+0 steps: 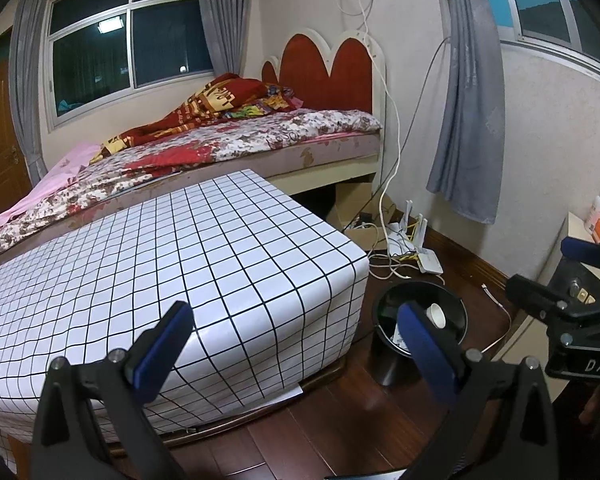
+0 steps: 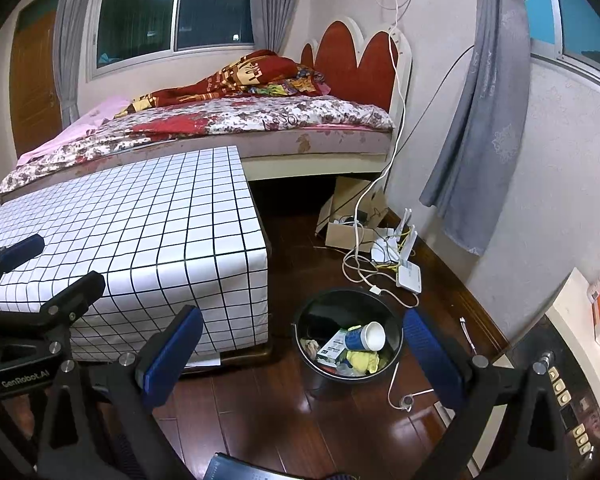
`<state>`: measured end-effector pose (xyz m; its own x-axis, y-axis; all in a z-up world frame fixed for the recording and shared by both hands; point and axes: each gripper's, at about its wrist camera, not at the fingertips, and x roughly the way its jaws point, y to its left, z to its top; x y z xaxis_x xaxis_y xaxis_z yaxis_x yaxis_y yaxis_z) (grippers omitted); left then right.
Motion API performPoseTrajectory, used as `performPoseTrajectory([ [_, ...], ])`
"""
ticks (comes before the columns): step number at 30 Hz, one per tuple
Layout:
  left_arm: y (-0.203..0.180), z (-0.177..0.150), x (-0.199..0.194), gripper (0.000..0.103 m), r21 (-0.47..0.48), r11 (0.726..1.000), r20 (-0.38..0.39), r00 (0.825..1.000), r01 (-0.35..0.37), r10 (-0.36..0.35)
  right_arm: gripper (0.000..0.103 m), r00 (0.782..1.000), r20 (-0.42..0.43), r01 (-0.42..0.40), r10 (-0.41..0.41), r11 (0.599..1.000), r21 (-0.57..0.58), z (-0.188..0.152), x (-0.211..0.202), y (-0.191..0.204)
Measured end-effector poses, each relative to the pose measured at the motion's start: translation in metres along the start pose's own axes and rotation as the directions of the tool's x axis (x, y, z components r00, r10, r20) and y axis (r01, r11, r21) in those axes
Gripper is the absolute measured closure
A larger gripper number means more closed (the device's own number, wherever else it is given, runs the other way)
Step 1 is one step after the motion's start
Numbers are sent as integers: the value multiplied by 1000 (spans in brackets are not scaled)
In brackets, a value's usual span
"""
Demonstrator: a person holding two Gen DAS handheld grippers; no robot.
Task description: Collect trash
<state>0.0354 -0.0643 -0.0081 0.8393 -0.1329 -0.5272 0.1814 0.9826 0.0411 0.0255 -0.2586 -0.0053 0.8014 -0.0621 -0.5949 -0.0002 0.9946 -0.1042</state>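
the left gripper (image 1: 296,344) hangs spread and empty over the grid-covered table (image 2: 140,232), which looks bare. right of it, on the wood floor, the black bin (image 2: 300,344) holds a paper cup (image 2: 366,337), a small carton and yellow crumpled stuff: light, crushable things, best pinched gently at a rim or fold. the right gripper (image 2: 300,344) is spread wide, holding nothing.

black left tool (image 1: 296,332), blue pads, silver screws, white lettering
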Motion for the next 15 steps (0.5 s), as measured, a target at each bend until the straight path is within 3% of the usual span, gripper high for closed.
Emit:
performPoseTrajectory([
  [12, 0, 3, 1, 1, 9, 1000, 4, 1000, 21, -21, 1, 1000, -5, 0, 0, 1000, 1, -2, 0, 1],
  [15, 1, 4, -1, 1, 9, 1000, 31, 1000, -2, 1, 1, 1000, -7, 1, -1, 1000, 1, -3, 1, 0],
])
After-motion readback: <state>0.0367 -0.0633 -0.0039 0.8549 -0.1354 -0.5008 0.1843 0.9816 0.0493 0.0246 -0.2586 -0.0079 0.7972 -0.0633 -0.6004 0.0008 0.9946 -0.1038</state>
